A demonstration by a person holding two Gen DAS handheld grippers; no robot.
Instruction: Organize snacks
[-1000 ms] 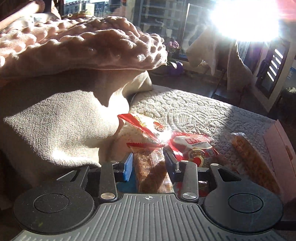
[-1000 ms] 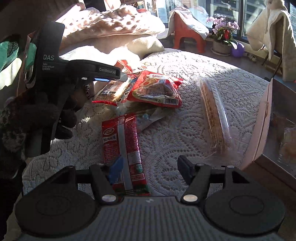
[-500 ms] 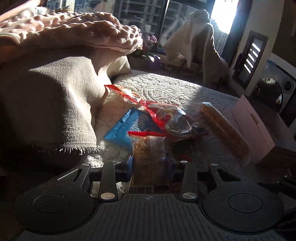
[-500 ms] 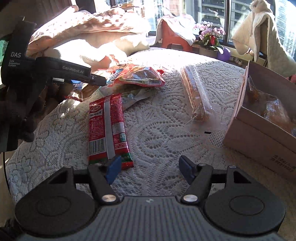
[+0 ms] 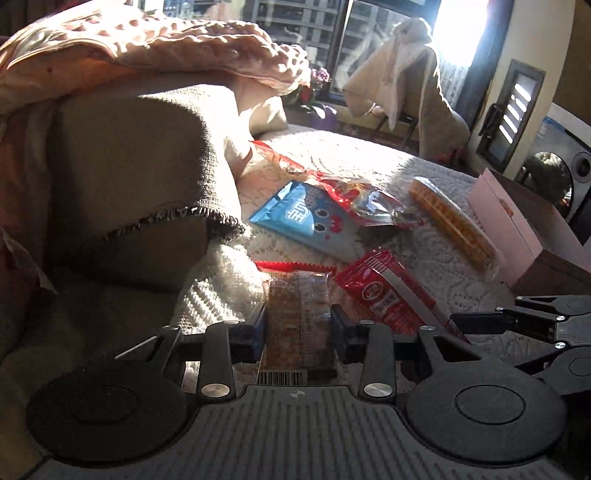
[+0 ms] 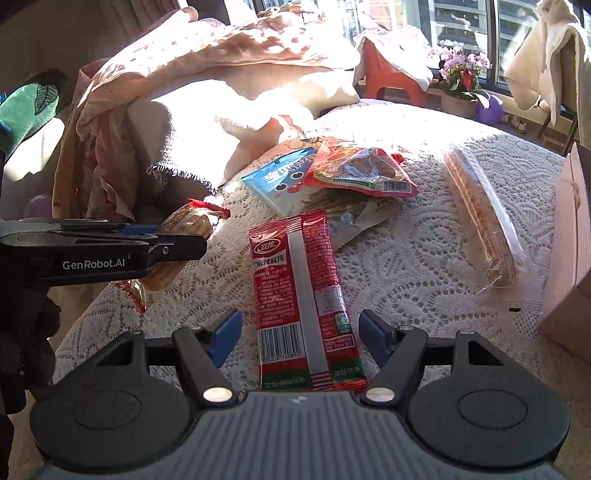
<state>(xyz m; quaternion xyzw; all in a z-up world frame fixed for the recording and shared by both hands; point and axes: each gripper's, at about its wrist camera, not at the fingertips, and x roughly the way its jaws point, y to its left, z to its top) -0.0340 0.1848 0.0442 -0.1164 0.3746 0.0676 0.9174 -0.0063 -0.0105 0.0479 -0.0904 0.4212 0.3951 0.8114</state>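
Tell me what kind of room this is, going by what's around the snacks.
Most likely a living room in a high-rise flat. A blanket-draped sofa stands beside the lace-covered table, potted flowers sit by a big window facing apartment towers, and what looks like a washing machine stands to one side.

glossy plastic red packet (image 6: 306, 306); lace cloth (image 6: 424, 280)

Snack packets (image 6: 306, 295) scattered on lace
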